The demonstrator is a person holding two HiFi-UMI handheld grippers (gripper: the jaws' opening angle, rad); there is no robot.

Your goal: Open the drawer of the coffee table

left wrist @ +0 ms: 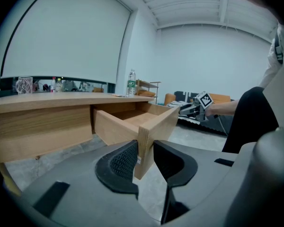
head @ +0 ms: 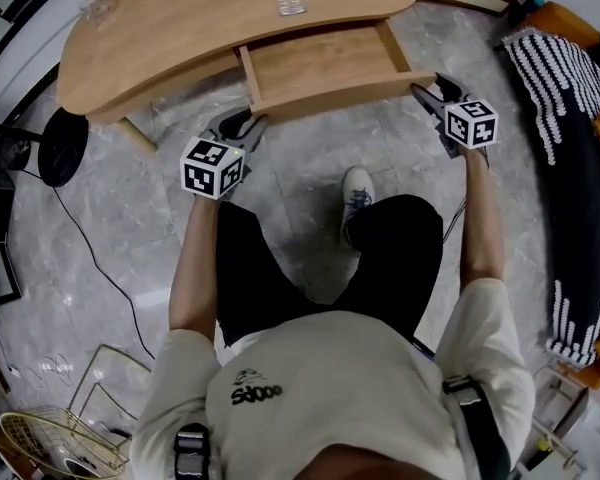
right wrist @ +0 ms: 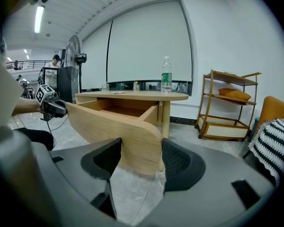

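Head view. Nearest to me is the person's cream T-shirt (head: 330, 388), with both forearms reaching ahead. The left gripper (head: 245, 123) sits at the left end of the drawer (head: 325, 63) front and the right gripper (head: 425, 90) at the right end. The drawer stands pulled well out from under the oval wooden coffee table (head: 160, 28). A shoe (head: 357, 193) rests on the grey marbled floor (head: 310, 168) between the two grippers.

Left gripper view. The left gripper (left wrist: 144, 159) has its jaws about half closed, clamped across the front panel of the drawer (left wrist: 128, 124) at its corner. The ribbed pad (left wrist: 123, 162) lies on the inner face and the other on the outer face.

Right gripper view. The right gripper (right wrist: 137, 157) grips the rounded end of the drawer (right wrist: 109, 122) front. The panel fills the gap, and the ribbed pad (right wrist: 177, 162) presses its outer face. A water bottle (right wrist: 166, 74) stands upright on the tabletop.
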